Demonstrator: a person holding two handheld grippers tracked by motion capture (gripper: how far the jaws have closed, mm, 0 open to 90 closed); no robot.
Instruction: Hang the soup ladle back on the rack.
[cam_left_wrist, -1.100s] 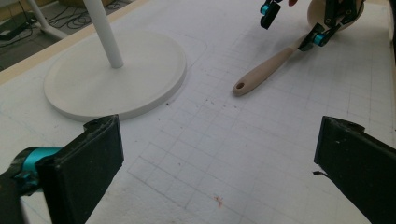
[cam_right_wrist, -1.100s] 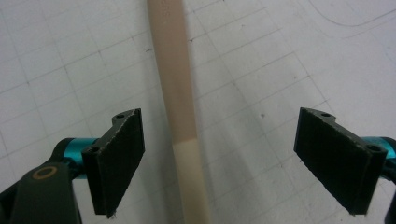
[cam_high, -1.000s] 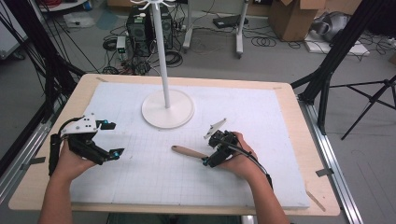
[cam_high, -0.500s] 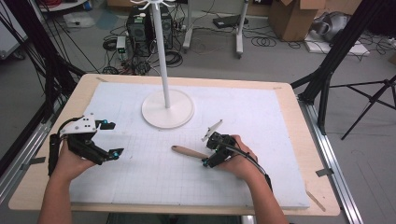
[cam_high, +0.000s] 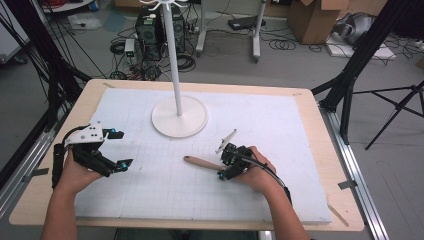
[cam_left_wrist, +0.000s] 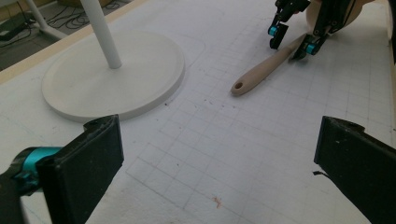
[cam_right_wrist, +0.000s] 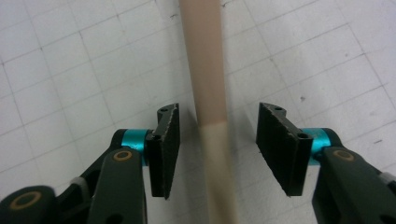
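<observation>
Right gripper view: right gripper (cam_right_wrist: 217, 149) closing, unclenched around unlabelled wooden handle (cam_right_wrist: 205, 70); left gripper (cam_left_wrist: 219, 172) released

- Wooden table (cam_high: 320, 130), pale top, rounded corners, metal rails along both sides.
- White gridded mat (cam_high: 280, 145) covers most of the top; bare wood margin all round.
- White round stand base (cam_high: 180, 117) sits on the mat, far centre; thin pole rises from it.
- Wooden utensil handle (cam_high: 200, 162) lies flat on the mat, near centre, apart from the base; hole at its free end.
</observation>
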